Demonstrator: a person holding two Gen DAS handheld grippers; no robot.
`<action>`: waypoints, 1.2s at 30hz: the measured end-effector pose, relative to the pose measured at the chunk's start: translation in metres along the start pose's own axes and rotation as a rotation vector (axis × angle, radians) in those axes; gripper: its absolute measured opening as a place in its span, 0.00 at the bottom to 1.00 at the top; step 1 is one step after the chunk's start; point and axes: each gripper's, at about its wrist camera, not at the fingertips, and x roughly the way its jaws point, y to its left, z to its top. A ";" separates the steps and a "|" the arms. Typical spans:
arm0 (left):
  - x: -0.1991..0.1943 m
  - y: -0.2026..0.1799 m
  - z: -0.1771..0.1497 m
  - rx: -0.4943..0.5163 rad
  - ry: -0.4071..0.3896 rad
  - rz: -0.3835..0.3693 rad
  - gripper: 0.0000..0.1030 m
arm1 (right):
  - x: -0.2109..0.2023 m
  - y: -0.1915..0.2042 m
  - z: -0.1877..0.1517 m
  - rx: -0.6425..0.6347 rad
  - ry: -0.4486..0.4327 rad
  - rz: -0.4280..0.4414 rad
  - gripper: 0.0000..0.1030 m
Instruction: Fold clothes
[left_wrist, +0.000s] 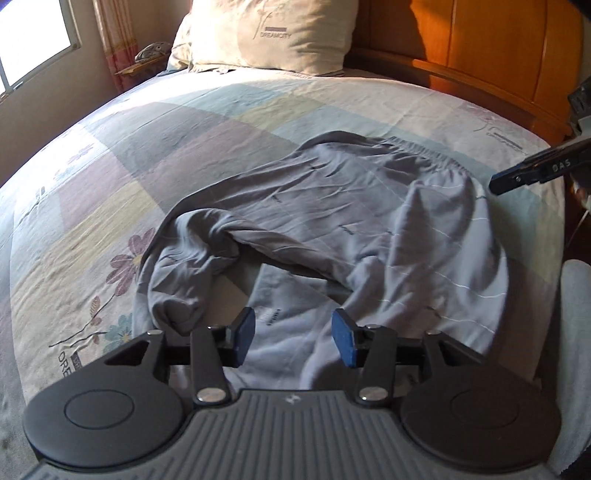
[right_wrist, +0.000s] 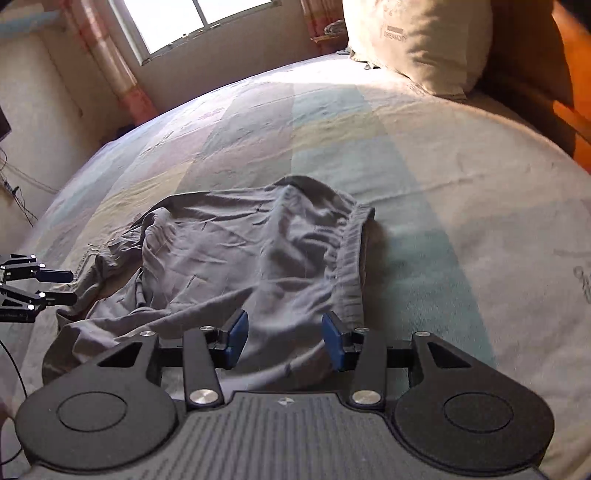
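The grey trousers (left_wrist: 332, 221) lie rumpled on the bed (left_wrist: 110, 184), waistband toward the pillow (left_wrist: 266, 33). Left claw (left_wrist: 293, 341) and right claw (right_wrist: 284, 341) both gape, empty. A pinch now risks catching only one layer, dragging bunched legs crooked.

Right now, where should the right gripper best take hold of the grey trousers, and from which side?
Probably the elastic waistband of the grey trousers. It lies as a thick gathered edge just ahead of the open right gripper, so come forward and down over it from the near side.
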 end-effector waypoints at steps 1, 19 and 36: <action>-0.004 -0.012 -0.001 0.015 -0.014 -0.017 0.60 | -0.002 -0.001 -0.017 0.037 0.007 -0.009 0.48; 0.084 -0.202 0.006 0.445 -0.040 -0.092 0.45 | -0.051 -0.008 -0.113 0.223 -0.069 -0.045 0.67; 0.087 -0.072 0.057 -0.095 -0.057 -0.137 0.04 | -0.020 -0.012 -0.099 0.310 -0.072 0.180 0.67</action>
